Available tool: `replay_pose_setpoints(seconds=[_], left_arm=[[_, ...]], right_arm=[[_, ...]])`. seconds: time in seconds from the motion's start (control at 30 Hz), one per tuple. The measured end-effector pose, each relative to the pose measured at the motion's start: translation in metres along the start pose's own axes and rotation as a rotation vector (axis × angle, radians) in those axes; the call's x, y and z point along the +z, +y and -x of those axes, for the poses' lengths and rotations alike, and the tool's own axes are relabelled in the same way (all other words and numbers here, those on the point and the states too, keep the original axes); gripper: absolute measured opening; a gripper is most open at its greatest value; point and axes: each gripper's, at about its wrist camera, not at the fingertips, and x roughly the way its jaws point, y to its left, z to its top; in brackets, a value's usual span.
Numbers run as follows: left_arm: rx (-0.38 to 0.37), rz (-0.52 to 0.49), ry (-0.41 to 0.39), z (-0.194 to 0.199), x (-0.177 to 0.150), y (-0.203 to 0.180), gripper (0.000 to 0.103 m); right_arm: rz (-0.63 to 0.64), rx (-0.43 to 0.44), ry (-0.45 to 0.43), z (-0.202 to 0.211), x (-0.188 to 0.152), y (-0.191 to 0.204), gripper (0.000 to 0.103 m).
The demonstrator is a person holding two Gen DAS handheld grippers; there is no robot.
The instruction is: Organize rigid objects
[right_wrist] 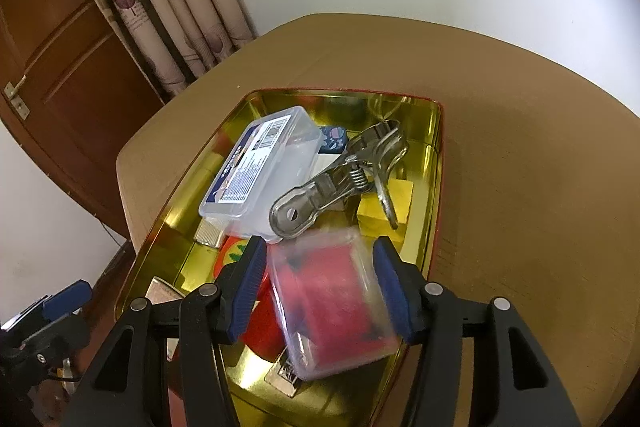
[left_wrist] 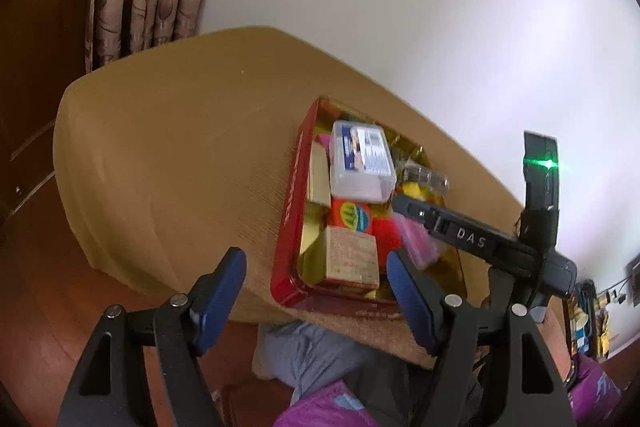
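The left gripper [left_wrist: 316, 301] hangs over the near rim of the red tin tray [left_wrist: 289, 211] with its blue pads spread wide and nothing between them; the tray's near end and a tan cardboard box [left_wrist: 352, 258] merely show through the gap. The step in hand looks like setting another piece into the tray, and to do it well the left hand would best keep clear of the rim so the tin is not nudged along the table [left_wrist: 168, 147]. Further right, the right gripper [right_wrist: 320, 285] brackets a clear plastic case with red contents [right_wrist: 334, 303] low over the near end of the tray; the case is blurred, and whether the pads press it or have let go cannot be told. A good placement would lower it flat onto a free patch of the gold floor, not on the round orange-red piece [right_wrist: 236, 255] beside it, and part the fingers only once it rests.

The tray is glossy, gold inside and red outside, with rounded corners. In it lie a translucent lidded box with a printed label [right_wrist: 260, 175], hard and smooth, a steel spring clip [right_wrist: 340, 179], shiny and slippery, and a yellow block [right_wrist: 384, 211], matte and square-edged
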Motion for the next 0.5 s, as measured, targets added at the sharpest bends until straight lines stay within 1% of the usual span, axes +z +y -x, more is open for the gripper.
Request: replay_pose_setpoints(seconds=[0.03, 0.13, 0.2, 0.27, 0.33, 0.37, 0.4, 0.43, 0.5], left_arm=[[0.003, 0.010, -0.013, 0.002, -0.001, 0.002, 0.075], [-0.007, 0.018, 0.008, 0.000, 0.000, 0.002, 0.075], [0.001, 0.019, -0.010, 0.002, 0.000, 0.002, 0.075], [0.014, 0.012, -0.007, 0.000, 0.002, 0.001, 0.075], [0.044, -0.018, -0.001, 0.000, 0.002, -0.003, 0.075], [0.064, -0.041, -0.001, 0.001, 0.003, -0.006, 0.075], [0.099, -0.073, -0.009, 0.001, 0.003, -0.009, 0.075], [0.140, -0.115, -0.037, 0.005, 0.002, -0.015, 0.075], [0.150, -0.149, -0.079, 0.011, 0.001, -0.021, 0.075]], right_arm=[[-0.004, 0.004, -0.003, 0.000, 0.000, -0.001, 0.054], [-0.032, 0.030, -0.019, 0.007, -0.002, -0.002, 0.060], [-0.034, 0.041, -0.053, 0.019, -0.005, 0.001, 0.064], [-0.016, 0.014, -0.072, 0.031, -0.006, 0.006, 0.078], [0.009, -0.009, -0.103, 0.044, -0.008, 0.013, 0.082], [0.028, -0.032, -0.137, 0.056, -0.012, 0.019, 0.086], [0.035, -0.050, -0.157, 0.062, -0.014, 0.022, 0.089], [0.045, -0.081, -0.189, 0.072, -0.017, 0.026, 0.095], [0.060, -0.129, -0.280, 0.096, -0.026, 0.036, 0.098]])
